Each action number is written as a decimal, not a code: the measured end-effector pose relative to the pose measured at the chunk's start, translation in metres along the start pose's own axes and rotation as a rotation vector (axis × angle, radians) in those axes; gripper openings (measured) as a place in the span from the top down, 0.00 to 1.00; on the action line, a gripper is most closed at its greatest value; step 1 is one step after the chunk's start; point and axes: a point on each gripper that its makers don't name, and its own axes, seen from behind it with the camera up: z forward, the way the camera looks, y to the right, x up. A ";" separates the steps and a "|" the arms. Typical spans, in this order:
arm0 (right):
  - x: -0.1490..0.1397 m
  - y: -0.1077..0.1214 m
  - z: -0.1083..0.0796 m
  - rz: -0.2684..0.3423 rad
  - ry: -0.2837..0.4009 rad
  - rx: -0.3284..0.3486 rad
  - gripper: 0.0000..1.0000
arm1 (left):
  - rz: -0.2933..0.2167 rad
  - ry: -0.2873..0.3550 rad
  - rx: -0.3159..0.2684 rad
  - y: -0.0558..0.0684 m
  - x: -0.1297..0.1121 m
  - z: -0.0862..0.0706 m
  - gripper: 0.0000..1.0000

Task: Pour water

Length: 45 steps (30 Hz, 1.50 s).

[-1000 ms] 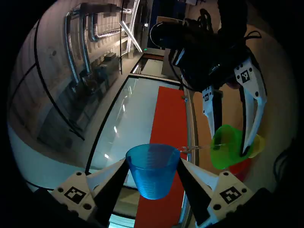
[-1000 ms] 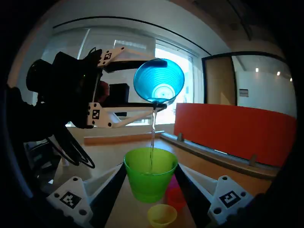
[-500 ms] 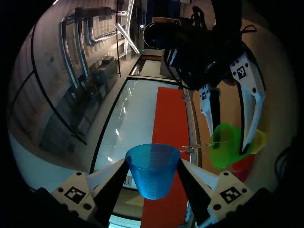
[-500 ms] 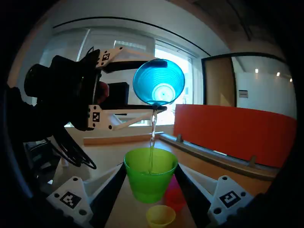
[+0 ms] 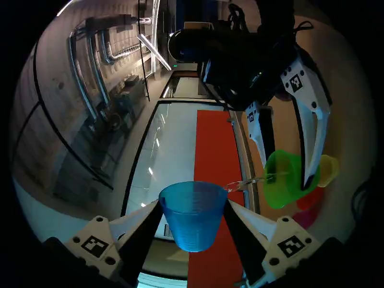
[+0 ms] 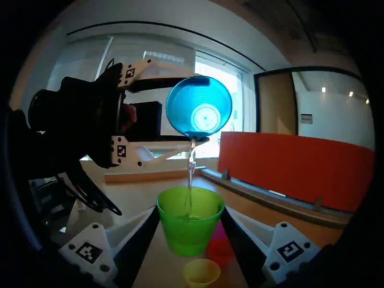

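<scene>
My left gripper (image 5: 192, 218) is shut on a blue cup (image 5: 193, 216), which is tipped on its side. In the right gripper view the blue cup (image 6: 198, 106) shows its open mouth, held high by the left gripper (image 6: 170, 108). A thin stream of water (image 6: 190, 168) falls from its rim into the green cup (image 6: 190, 221). My right gripper (image 6: 190, 225) is shut on that green cup and holds it upright. The left gripper view shows the green cup (image 5: 283, 178) between the right gripper's fingers (image 5: 314, 139), with the water stream (image 5: 249, 181) reaching it.
A yellow cup (image 6: 201, 272) and a red cup (image 6: 222, 247) stand on the wooden table (image 6: 144, 192) below the green cup. An orange partition (image 6: 307, 168) runs along the table's far edge. A hand (image 6: 127, 115) holds the left gripper's dark body.
The blue cup has tipped a little further, its mouth facing the right gripper's camera more. Water keeps running into the green cup, which stays in place.
</scene>
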 end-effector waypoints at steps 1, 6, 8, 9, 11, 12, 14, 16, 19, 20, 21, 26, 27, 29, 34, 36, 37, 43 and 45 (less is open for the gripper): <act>0.000 0.000 0.000 0.000 0.000 0.000 0.10 | 0.006 0.000 0.002 -0.001 0.000 0.000 0.14; 0.000 0.000 0.000 0.001 0.001 0.000 0.10 | 0.022 -0.003 0.004 0.001 0.001 -0.001 0.14; 0.000 0.000 0.000 0.000 0.000 0.000 0.10 | 0.024 -0.003 0.004 0.003 0.001 -0.003 0.14; 0.000 0.000 0.000 -0.001 0.000 0.000 0.10 | 0.026 -0.003 0.004 0.004 0.002 -0.003 0.14; 0.000 0.000 0.000 -0.001 0.000 -0.001 0.09 | 0.032 -0.002 0.003 0.006 0.003 -0.004 0.14; 0.000 0.001 0.000 -0.002 0.000 -0.002 0.09 | 0.035 -0.002 0.003 0.007 0.003 -0.005 0.14; 0.000 0.001 0.000 -0.001 -0.001 -0.002 0.10 | 0.041 -0.001 0.002 0.008 0.003 -0.005 0.14; 0.000 0.002 0.000 0.000 -0.001 -0.003 0.10 | 0.047 -0.002 0.002 0.009 0.003 -0.006 0.14; 0.000 0.002 0.001 0.000 -0.002 -0.004 0.10 | 0.051 -0.003 0.002 0.010 0.003 -0.006 0.14; 0.000 0.002 0.001 0.000 -0.003 -0.004 0.10 | 0.050 -0.004 0.002 0.010 0.002 -0.006 0.14; -0.001 0.002 0.001 0.000 -0.003 -0.004 0.10 | 0.050 -0.005 0.002 0.010 0.002 -0.006 0.14; -0.002 0.003 0.001 0.003 -0.003 -0.003 0.10 | 0.043 -0.004 0.000 0.010 0.002 -0.006 0.14; -0.002 0.003 0.001 0.003 -0.002 -0.003 0.09 | 0.042 -0.004 -0.001 0.011 0.002 -0.006 0.14; -0.003 0.003 0.002 0.005 -0.003 -0.003 0.09 | 0.038 -0.005 -0.002 0.011 0.001 -0.005 0.14; -0.003 0.002 0.002 0.004 -0.004 -0.004 0.09 | 0.017 -0.011 0.001 0.012 -0.001 -0.006 0.14; -0.003 0.002 0.002 0.004 -0.004 -0.003 0.10 | 0.007 -0.013 0.002 0.012 -0.002 -0.006 0.14; -0.003 0.002 0.002 0.004 -0.004 -0.003 0.10 | 0.002 -0.014 0.002 0.012 -0.003 -0.005 0.14; -0.001 0.002 0.002 0.003 -0.002 -0.005 0.09 | -0.029 -0.022 -0.002 0.013 -0.006 -0.004 0.14; -0.001 0.003 0.002 0.002 -0.002 -0.006 0.09 | -0.050 -0.026 -0.002 0.014 -0.008 -0.004 0.14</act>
